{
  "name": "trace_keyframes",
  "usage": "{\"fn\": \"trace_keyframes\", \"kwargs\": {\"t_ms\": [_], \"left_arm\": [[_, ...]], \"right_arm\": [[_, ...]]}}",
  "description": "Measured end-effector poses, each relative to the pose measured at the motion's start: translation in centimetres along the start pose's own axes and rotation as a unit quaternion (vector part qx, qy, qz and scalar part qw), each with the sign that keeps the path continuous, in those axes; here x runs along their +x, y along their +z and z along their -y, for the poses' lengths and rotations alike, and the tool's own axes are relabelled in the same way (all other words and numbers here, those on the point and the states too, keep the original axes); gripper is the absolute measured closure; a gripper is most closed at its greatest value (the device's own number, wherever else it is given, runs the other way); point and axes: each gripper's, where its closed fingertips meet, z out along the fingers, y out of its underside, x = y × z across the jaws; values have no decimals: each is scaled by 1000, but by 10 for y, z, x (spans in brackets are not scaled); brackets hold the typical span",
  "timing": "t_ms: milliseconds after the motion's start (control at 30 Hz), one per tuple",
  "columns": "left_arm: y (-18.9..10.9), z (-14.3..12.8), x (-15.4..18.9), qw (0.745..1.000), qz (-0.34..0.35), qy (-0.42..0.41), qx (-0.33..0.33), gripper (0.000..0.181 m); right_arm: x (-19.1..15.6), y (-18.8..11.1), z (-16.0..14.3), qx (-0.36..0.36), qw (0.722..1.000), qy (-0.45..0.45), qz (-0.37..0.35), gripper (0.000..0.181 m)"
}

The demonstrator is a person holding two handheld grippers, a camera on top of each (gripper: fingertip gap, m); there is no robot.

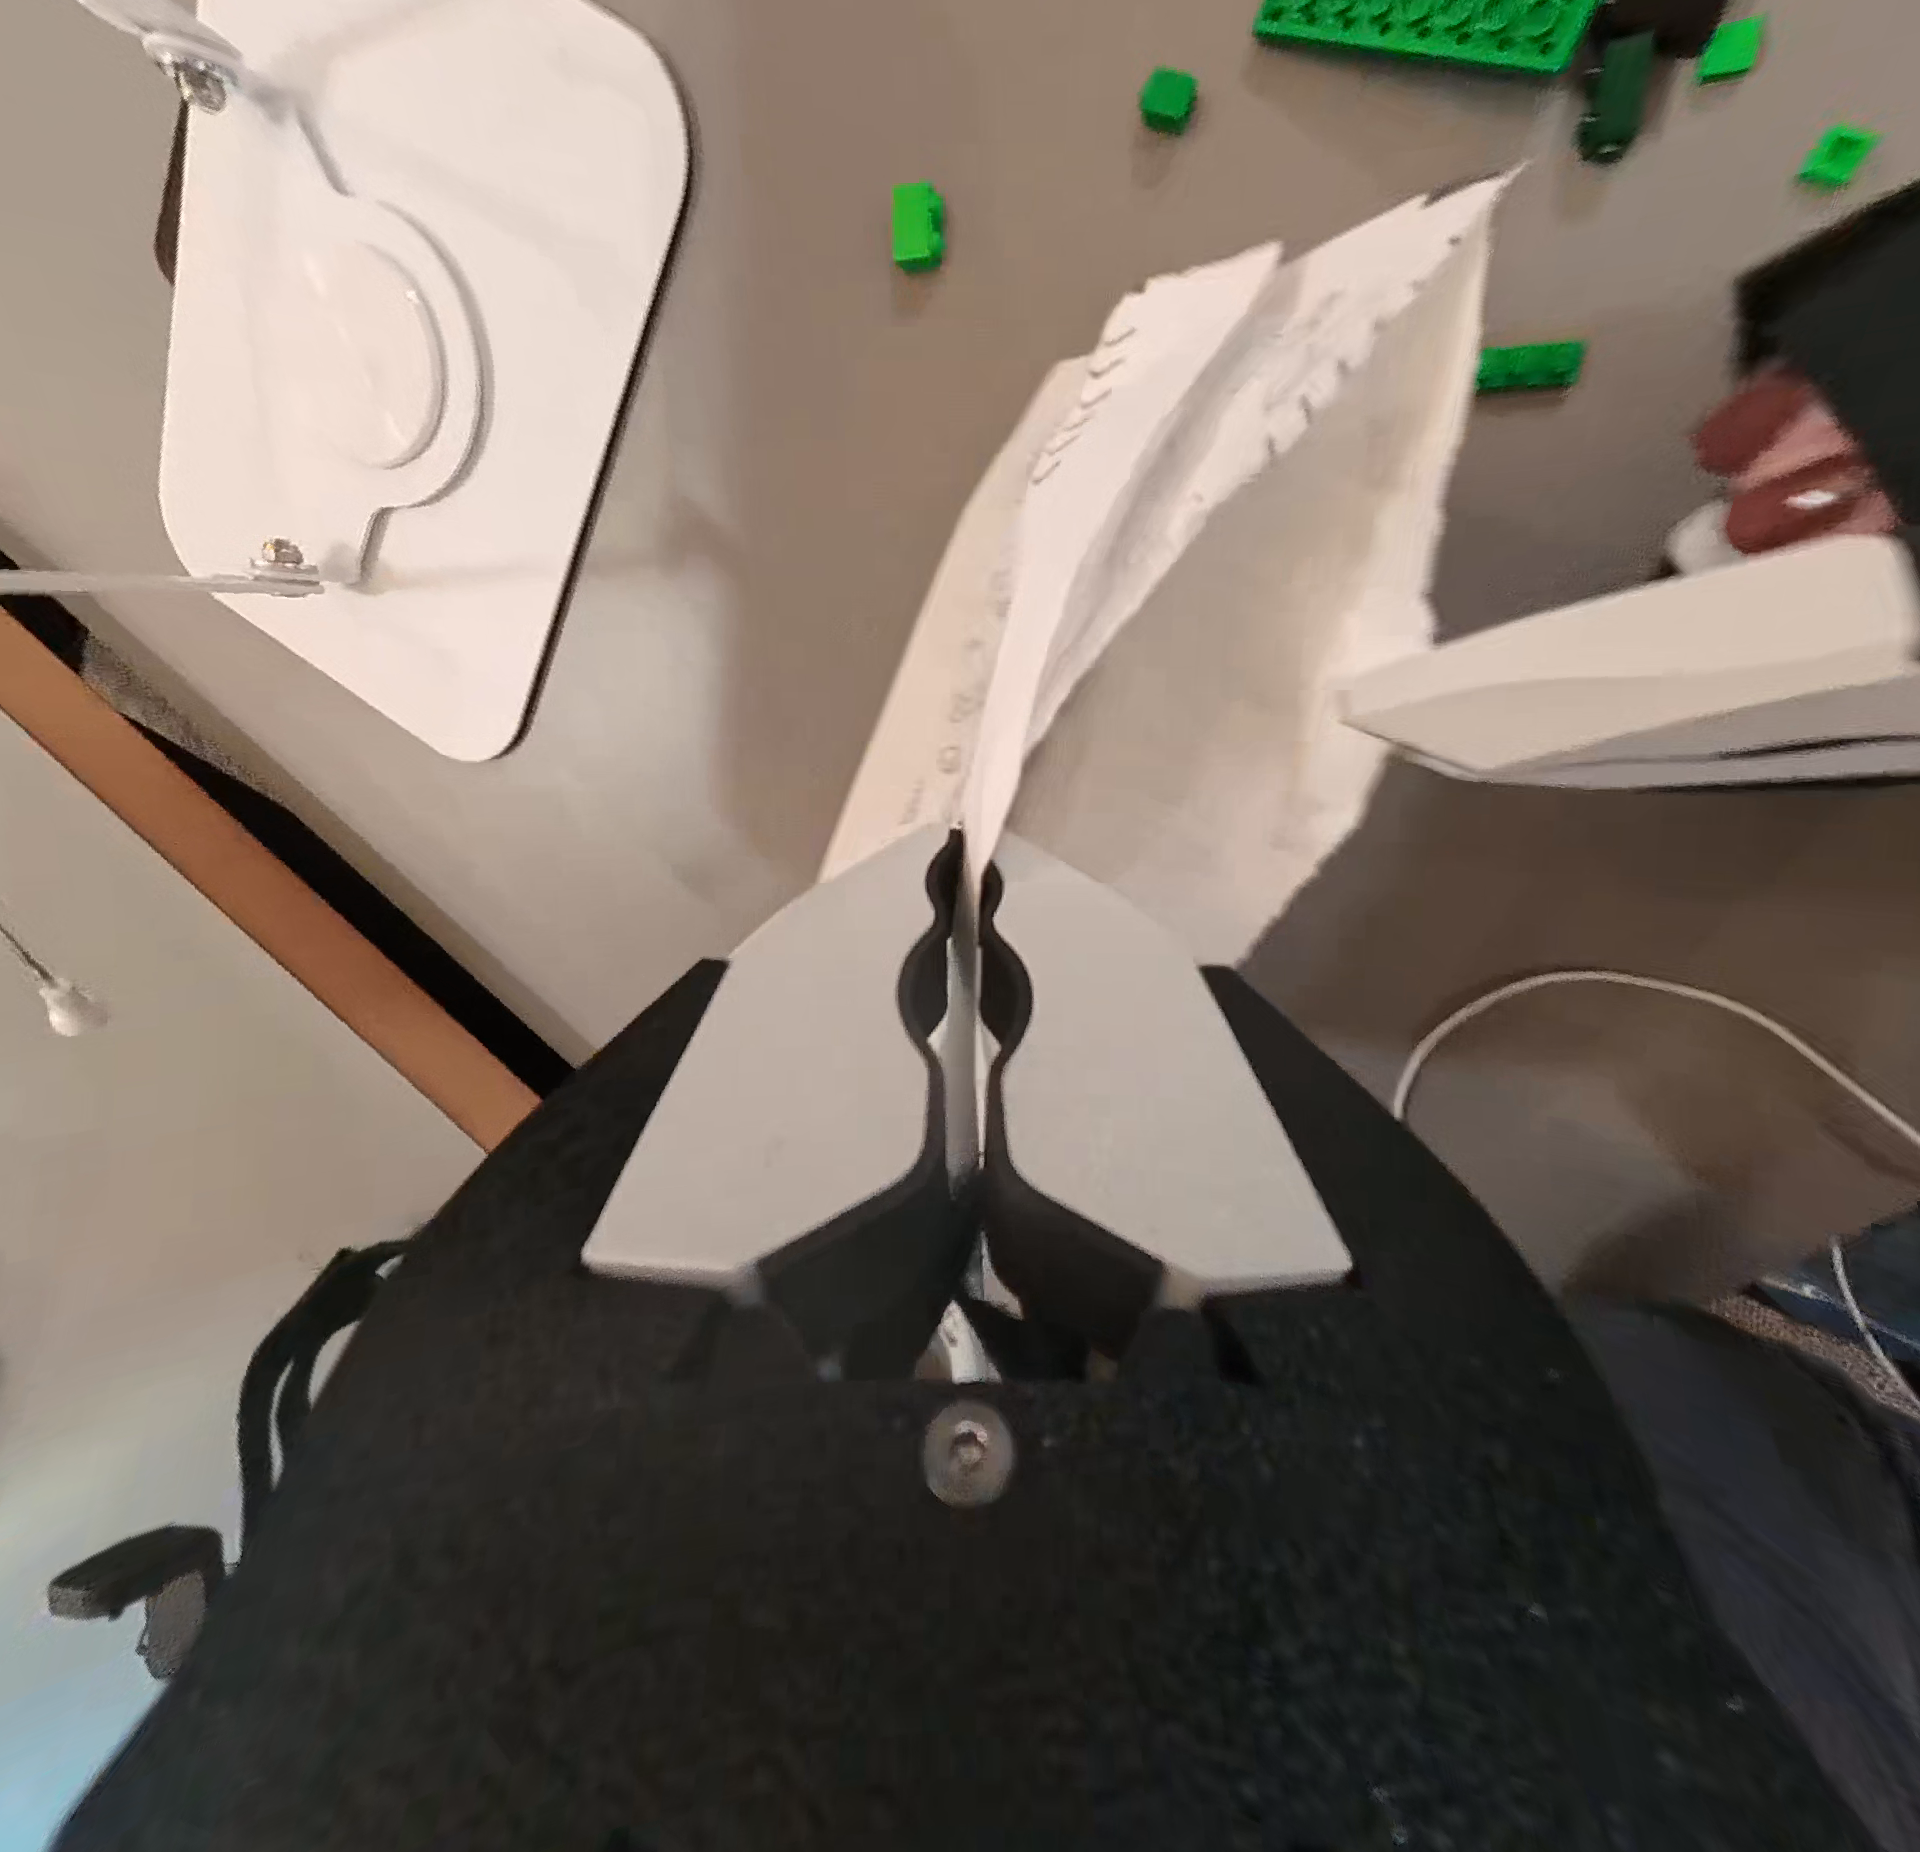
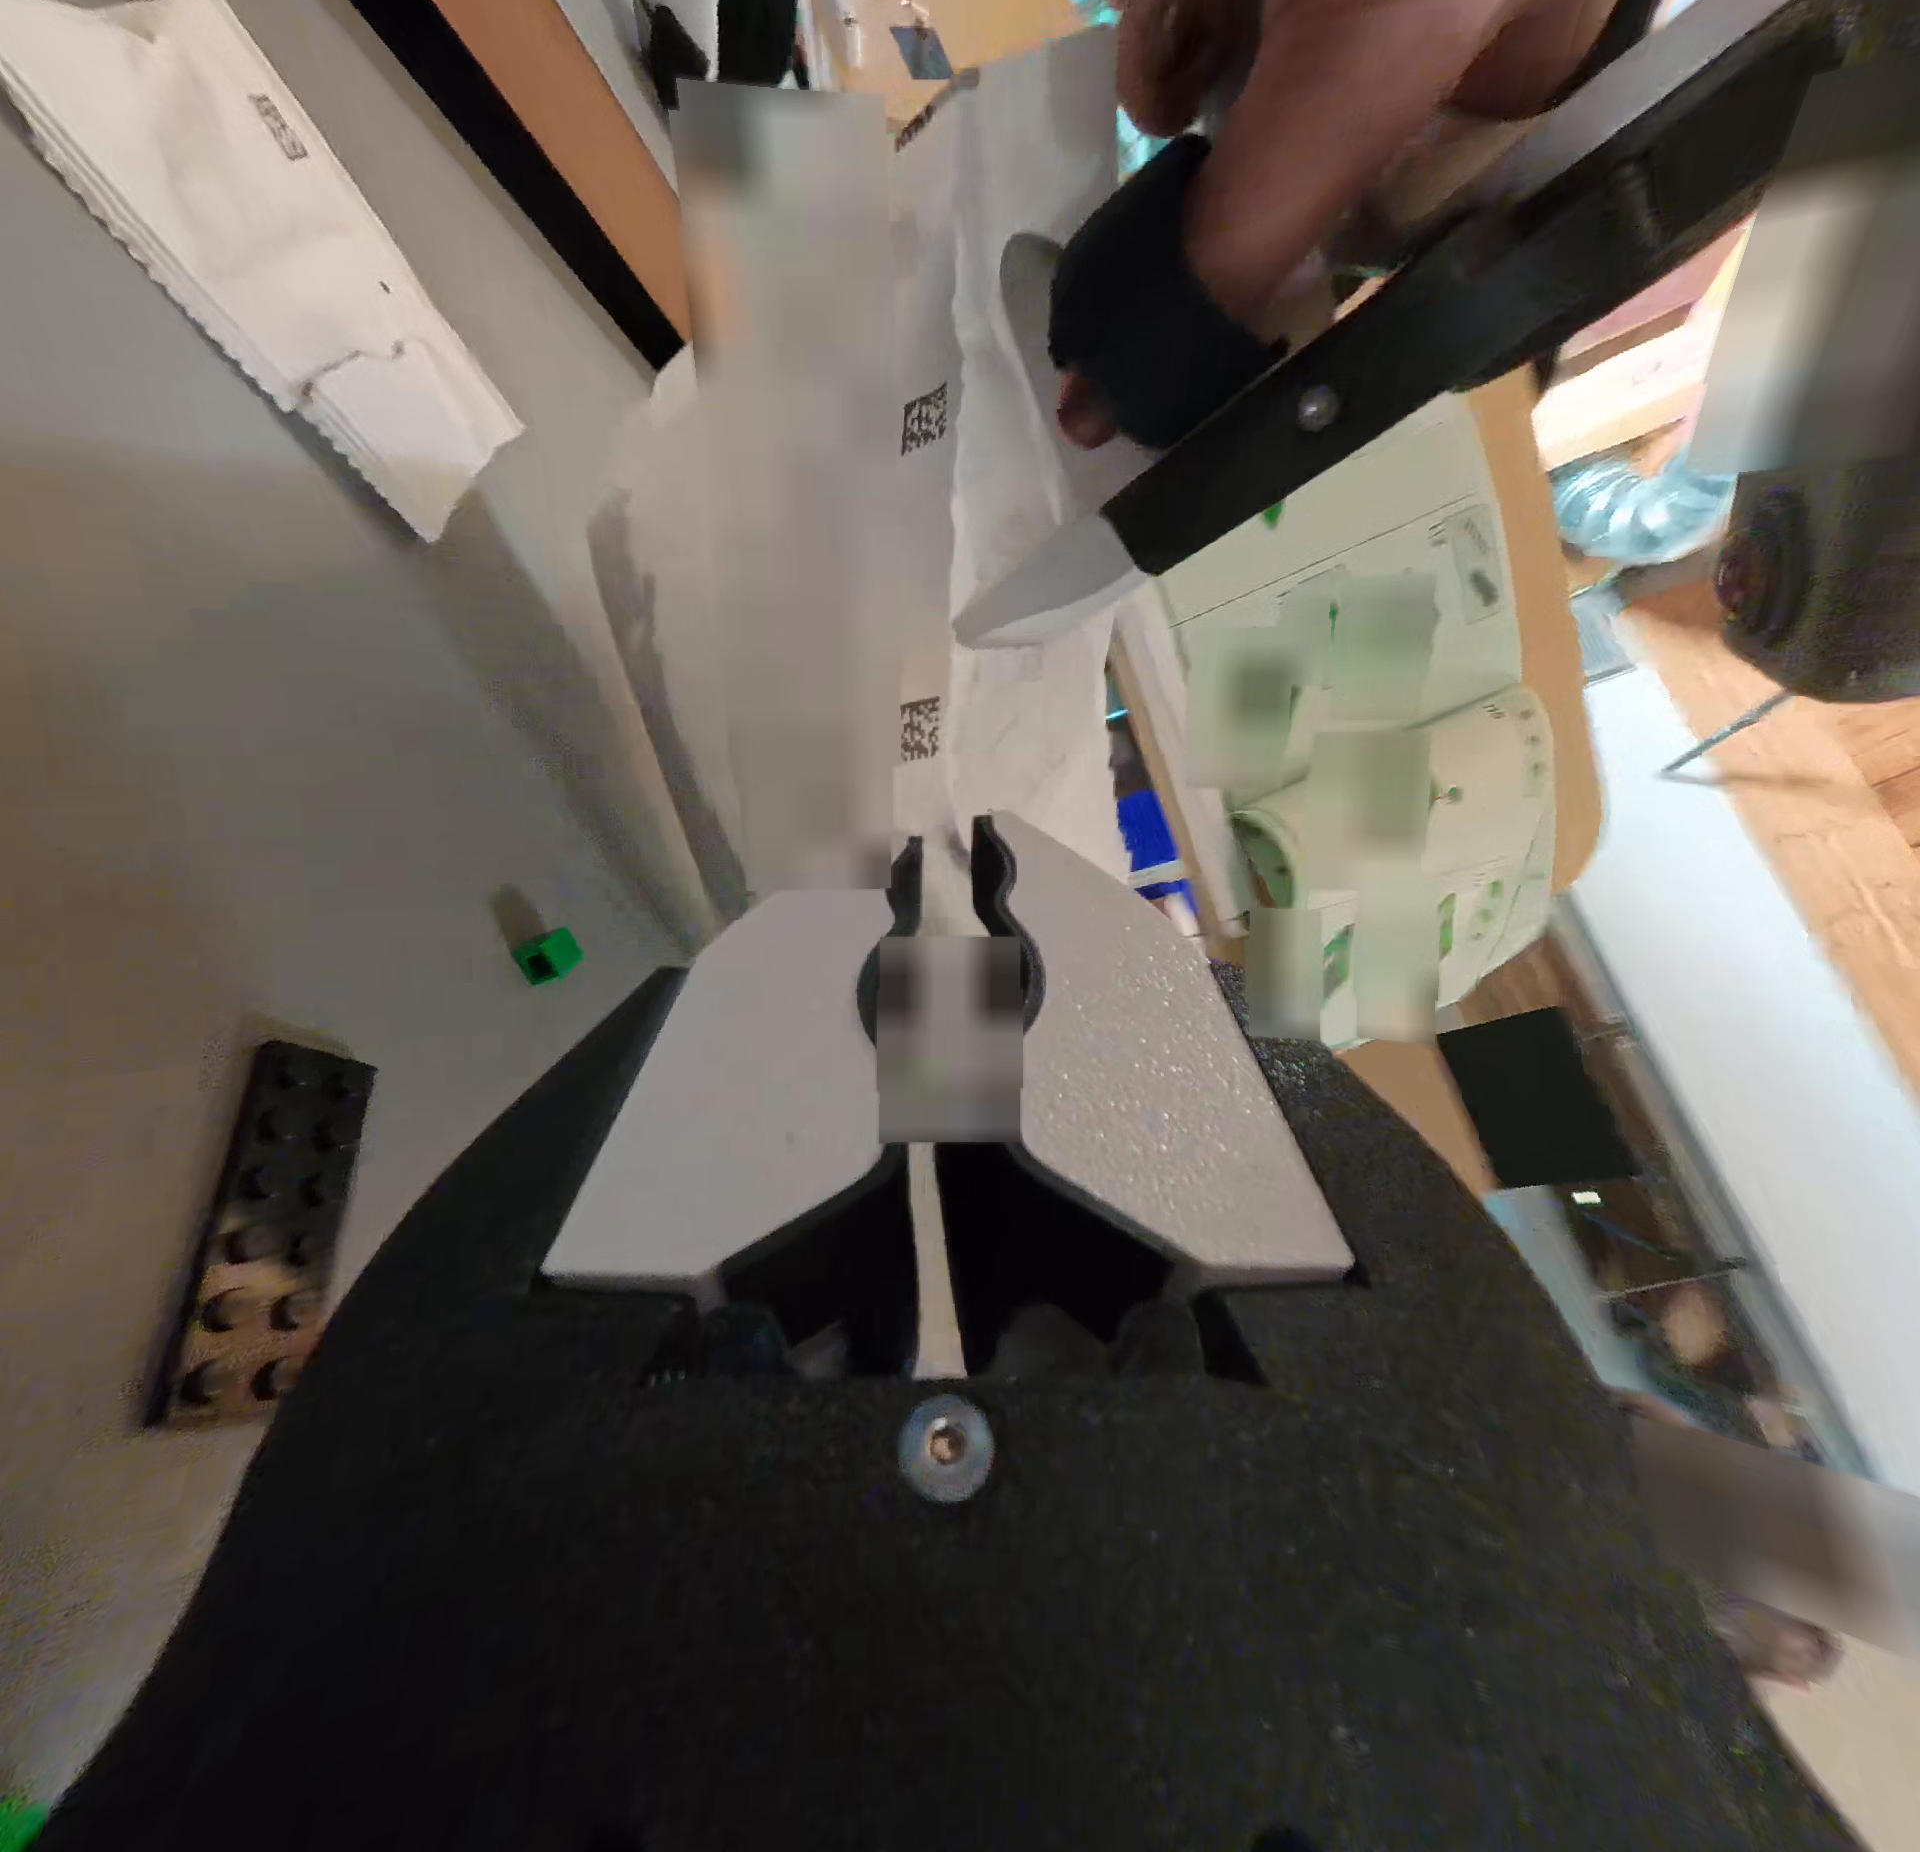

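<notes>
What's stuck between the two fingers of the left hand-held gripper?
A white paper bag, pinched at its edge by the left hand-held gripper, seen in the left wrist view.

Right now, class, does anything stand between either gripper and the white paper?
Nothing visible does. The left gripper is shut directly on the paper at its edge, and the right gripper has paper between its fingers too, though a blurred patch hides part of that grip.
</notes>
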Motion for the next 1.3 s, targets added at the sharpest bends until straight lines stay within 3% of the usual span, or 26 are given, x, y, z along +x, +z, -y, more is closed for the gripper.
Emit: {"fn": "trace_keyframes", "kwargs": {"t_ms": [100, 233, 300, 367, 433, 667, 733, 800, 867, 933, 1067, 1133, 1200, 1300], "left_arm": [[16, -7, -14, 1000, 24, -2, -20, 181], [8, -7, -26, 997, 69, 9, -15, 181], [4, -6, -27, 997, 75, 16, -3, 181], [5, -6, -29, 997, 74, 19, 3, 181], [12, -6, -26, 998, 52, 26, 3, 181], [25, -5, -6, 1000, -30, 11, 0, 181], [26, -6, 0, 999, -43, 12, -5, 181], [26, -6, 2, 999, -50, 15, -7, 181], [27, -5, 6, 998, -59, 18, -5, 181], [27, -5, 8, 998, -66, 19, -3, 181], [24, 4, 16, 996, -82, 35, 18, 181], [22, 10, 17, 996, -78, 41, 28, 181], [22, 14, 20, 996, -73, 50, 31, 181], [21, 15, 21, 995, -65, 63, 29, 181]], "right_arm": [[-4, 0, 2, 6, 994, 99, 49, 160], [5, -10, -1, 15, 960, 250, 127, 154], [-10, -21, -6, -14, 912, 331, 244, 152], [-35, -40, -8, -49, 838, 389, 378, 145], [-56, -52, -18, -97, 793, 404, 445, 140], [-99, -61, -32, -191, 790, 315, 490, 141], [-100, -62, -28, -193, 786, 316, 496, 147], [-101, -63, -29, -199, 786, 308, 498, 164], [-100, -65, -30, -203, 791, 293, 498, 165], [-90, -67, -32, -193, 807, 266, 490, 165], [-10, -43, -4, -72, 882, 309, 349, 165], [11, -31, 3, -59, 913, 282, 289, 166], [12, -17, 0, -92, 917, 278, 270, 166], [4, -6, 0, -119, 890, 321, 300, 166]]}}
